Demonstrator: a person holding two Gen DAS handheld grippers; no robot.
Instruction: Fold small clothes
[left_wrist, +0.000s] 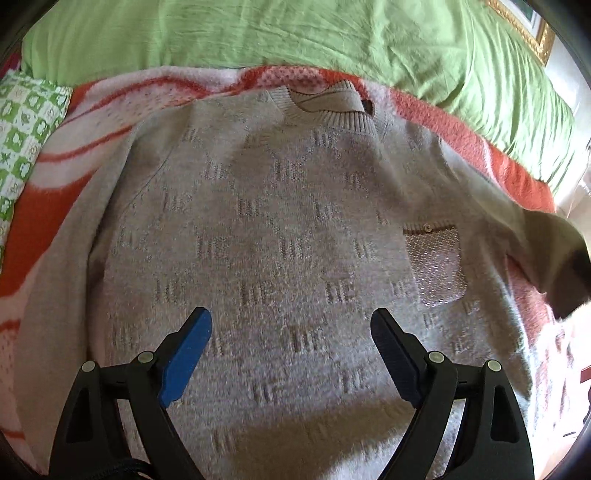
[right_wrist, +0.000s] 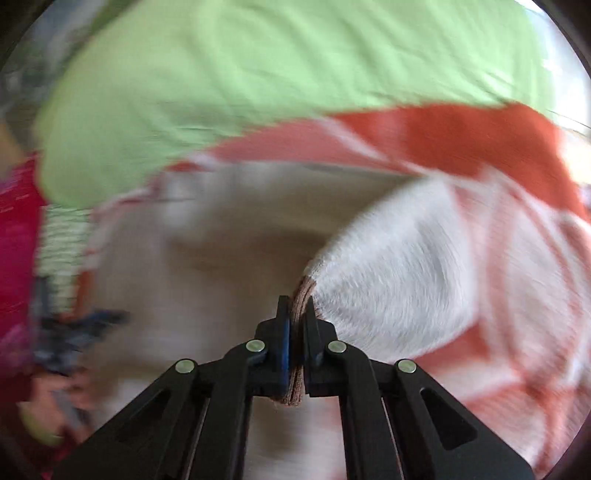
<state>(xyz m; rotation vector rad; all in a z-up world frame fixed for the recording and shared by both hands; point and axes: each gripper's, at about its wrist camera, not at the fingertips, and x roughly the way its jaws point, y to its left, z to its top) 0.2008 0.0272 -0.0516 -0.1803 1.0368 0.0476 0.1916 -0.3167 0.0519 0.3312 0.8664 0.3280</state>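
Beige knit sweater (left_wrist: 280, 229) lies flat on the orange-and-white blanket (left_wrist: 55, 199) (atop the bed), left tongs (left_wrist: 291, 325) spread wide above it, right tongs (right_wrist: 295, 314) clamped on its ribbed cuff (right_wrist: 297, 369).

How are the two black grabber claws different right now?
The left gripper has its fingers spread wide apart, while the right gripper has its fingers squeezed together. The left gripper holds nothing and hangs above the beige knitted sweater; the right gripper pinches the sweater's brown ribbed cuff. The left view is sharp, but the right view is smeared with blur. Both are black, and each has one blue pad.
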